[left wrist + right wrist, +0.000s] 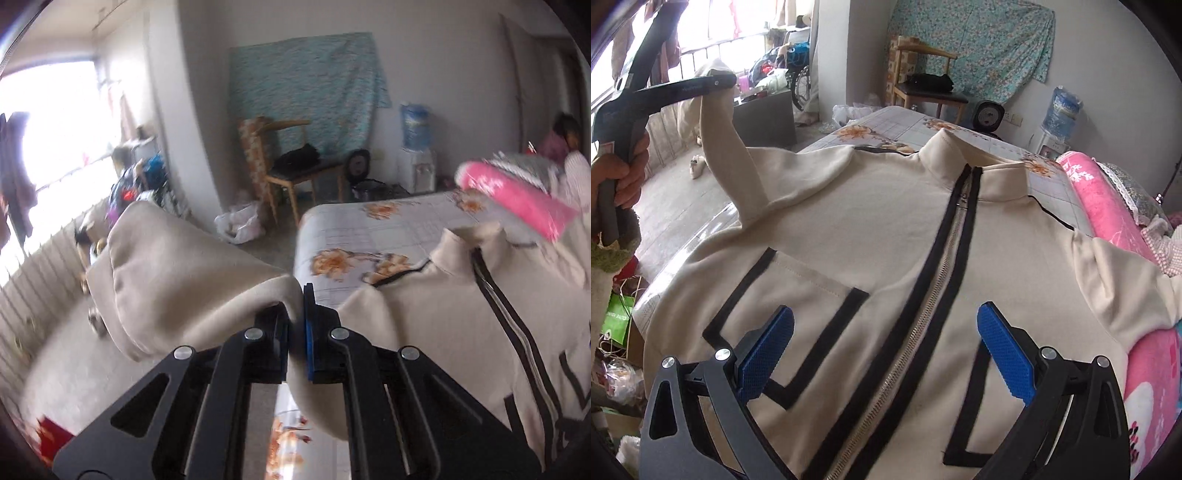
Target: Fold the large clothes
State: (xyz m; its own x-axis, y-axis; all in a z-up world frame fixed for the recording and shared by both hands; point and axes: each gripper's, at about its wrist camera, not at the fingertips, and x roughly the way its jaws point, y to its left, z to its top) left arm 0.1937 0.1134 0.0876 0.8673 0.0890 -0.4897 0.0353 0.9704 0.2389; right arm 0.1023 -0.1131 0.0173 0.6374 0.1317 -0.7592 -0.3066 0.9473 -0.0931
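Note:
A cream zip jacket with black trim lies front up on the bed, collar away from me. Its zip runs down the middle. My left gripper is shut on the jacket's left sleeve and holds it up off the bed; it also shows in the right wrist view, lifting the sleeve above the jacket's left shoulder. My right gripper is open and empty, hovering low over the jacket's chest with a finger on each side of the zip. The jacket body also shows in the left wrist view.
The bed has a floral sheet. A pink blanket lies along the jacket's right side. A wooden chair, a water dispenser and a small heater stand beyond the bed. Bags clutter the floor at left.

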